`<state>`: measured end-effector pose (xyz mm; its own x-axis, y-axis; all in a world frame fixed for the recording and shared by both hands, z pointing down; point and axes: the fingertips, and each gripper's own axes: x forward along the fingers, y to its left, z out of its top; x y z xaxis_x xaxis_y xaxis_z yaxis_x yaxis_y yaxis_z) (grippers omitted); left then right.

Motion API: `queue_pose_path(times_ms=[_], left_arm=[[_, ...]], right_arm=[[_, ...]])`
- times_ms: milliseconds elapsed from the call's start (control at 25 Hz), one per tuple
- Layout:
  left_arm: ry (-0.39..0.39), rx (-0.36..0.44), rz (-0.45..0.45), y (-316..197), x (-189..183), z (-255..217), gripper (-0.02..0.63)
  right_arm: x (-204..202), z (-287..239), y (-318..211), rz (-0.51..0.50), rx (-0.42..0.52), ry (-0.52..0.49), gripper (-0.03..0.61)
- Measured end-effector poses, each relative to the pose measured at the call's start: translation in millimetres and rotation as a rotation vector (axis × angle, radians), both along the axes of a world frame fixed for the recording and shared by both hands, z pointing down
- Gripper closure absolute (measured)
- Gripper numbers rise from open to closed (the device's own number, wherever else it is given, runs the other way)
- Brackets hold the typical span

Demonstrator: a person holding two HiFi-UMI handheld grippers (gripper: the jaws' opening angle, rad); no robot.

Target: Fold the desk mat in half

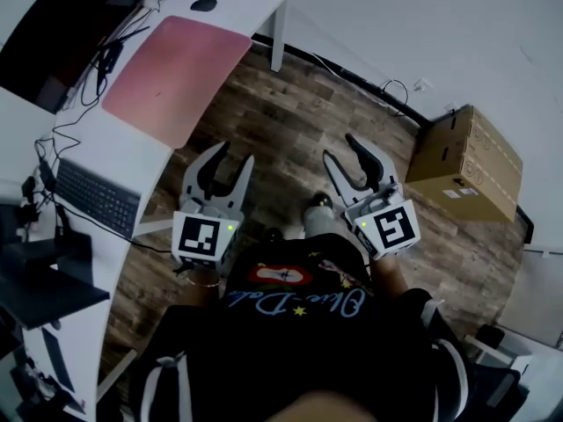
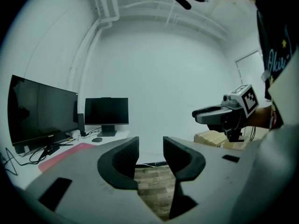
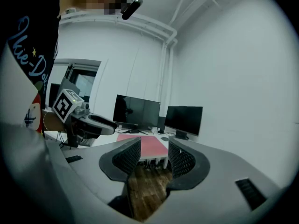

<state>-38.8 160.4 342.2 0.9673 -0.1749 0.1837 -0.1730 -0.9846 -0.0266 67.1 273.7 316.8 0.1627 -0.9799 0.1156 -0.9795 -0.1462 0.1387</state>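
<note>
The pink desk mat (image 1: 176,76) lies flat and unfolded on the curved white desk (image 1: 132,161), at the upper left of the head view. Both grippers are held over the wooden floor, short of the desk and apart from the mat. My left gripper (image 1: 234,154) is open with nothing between its jaws. My right gripper (image 1: 341,148) is open and empty too. The left gripper view shows its own jaws (image 2: 150,146) apart, with the mat (image 2: 65,154) far off to the left. In the right gripper view the mat (image 3: 148,146) appears beyond the parted jaws (image 3: 154,139).
A black keyboard (image 1: 97,199), a mouse (image 1: 203,4), cables and dark monitors (image 2: 106,111) share the desk. A white desk leg (image 1: 277,47) stands near the mat's far end. A cardboard box (image 1: 464,161) sits on the floor to the right.
</note>
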Motion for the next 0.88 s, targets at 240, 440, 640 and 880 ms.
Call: queue_pose_path(times_ms=[240,440,640,880], left_arm=[[-0.022,0.004,-0.14,-37.3,-8.6,10.0,0.474],[-0.081,0.051,-0.311,-78.5,-13.9,21.3,0.476],[-0.144,0.078,-0.462,-111.5,-9.2,33.3,0.476],[-0.178,0.029,-0.613,-145.6,9.7,51.1,0.472]], right_arm=[[17.3,4.8,-52.4,-0.116,-0.011,0.007,0.428],[39.5,9.2,-112.6,-0.261,-0.004,0.031,0.425],[63.1,18.6,-171.0,-0.398,-0.044,0.038,0.42],[99.5,28.8,-225.9,-0.522,-0.087,0.065,0.419]])
